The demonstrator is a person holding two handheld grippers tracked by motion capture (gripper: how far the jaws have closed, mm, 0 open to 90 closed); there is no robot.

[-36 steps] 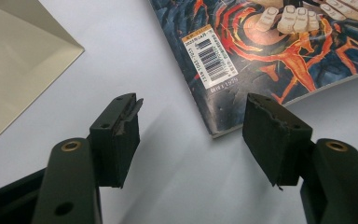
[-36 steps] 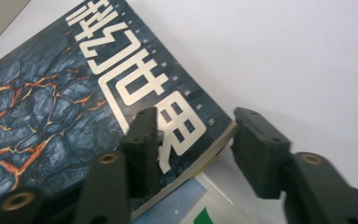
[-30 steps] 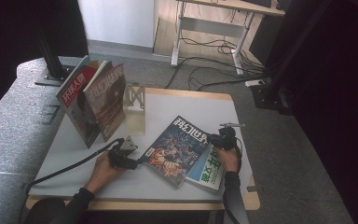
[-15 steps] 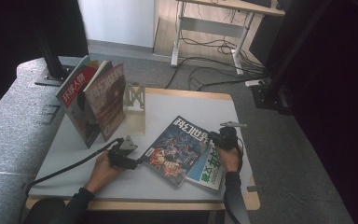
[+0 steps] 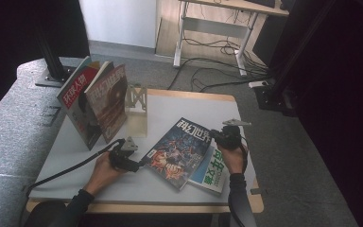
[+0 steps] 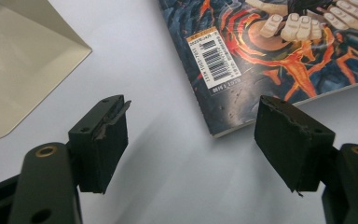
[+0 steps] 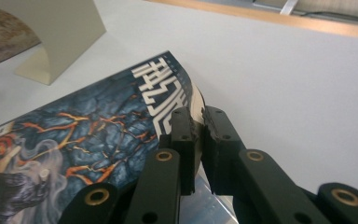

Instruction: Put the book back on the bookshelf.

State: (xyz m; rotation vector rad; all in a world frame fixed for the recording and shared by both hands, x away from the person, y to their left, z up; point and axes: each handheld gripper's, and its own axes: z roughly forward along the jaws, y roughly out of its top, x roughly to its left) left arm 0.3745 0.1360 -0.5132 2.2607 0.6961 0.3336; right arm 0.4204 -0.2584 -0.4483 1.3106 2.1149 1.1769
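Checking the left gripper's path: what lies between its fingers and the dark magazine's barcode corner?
Nothing but bare white table: in the left gripper view the open left gripper sits just short of the dark magazine.

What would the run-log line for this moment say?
right gripper: shut on dark blue magazine corner | left gripper: open, jaws just widening, nothing between, beside magazine's barcode corner | teal magazine: underneath

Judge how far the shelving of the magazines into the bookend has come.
Done: two red-covered magazines lean against the beige metal bookend. In hand: the right gripper pinches the dark blue flame-patterned magazine at its corner; the left gripper stands open at its barcode corner. Left: that one, then the green-and-white magazine beneath.
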